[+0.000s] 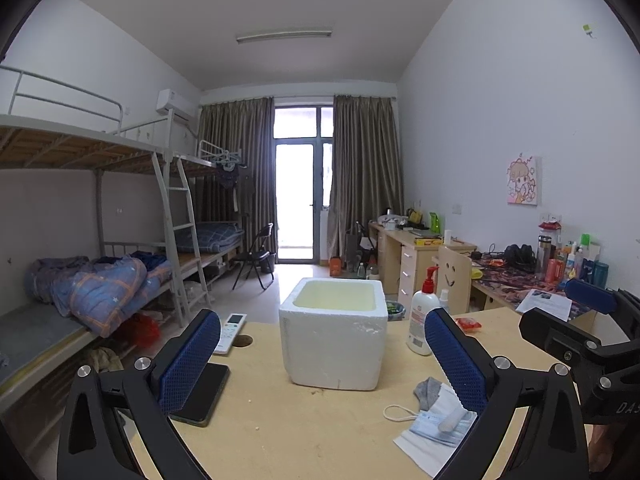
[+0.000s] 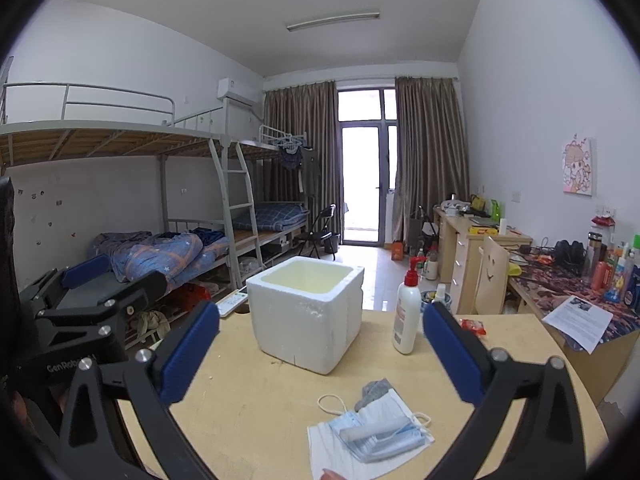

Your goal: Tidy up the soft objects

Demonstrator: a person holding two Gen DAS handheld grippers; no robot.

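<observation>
Both grippers, left (image 1: pixel 322 364) and right (image 2: pixel 320 354), hover with jaws apart and empty. Lower right: masks (image 2: pixel 376 430), a sock (image 2: pixel 374 392) (partly covered) on the table (image 2: pixel 256 412). Beyond, centre frame, a foam box (image 2: pixel 308 316).

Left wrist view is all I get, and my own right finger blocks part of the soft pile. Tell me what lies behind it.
Observer: The blue mask lies whole on a white sheet, and its second ear loop trails free on the right.
Operator: Describe that white thing on the mask.
Observer: It is a white roll that lies across the mask and ends short of the right-hand loop.
Operator: Report the right gripper.
Observer: The right gripper is wide open and holds nothing. The pile lies on the table between its fingers, nearer the camera than the foam box.
</observation>
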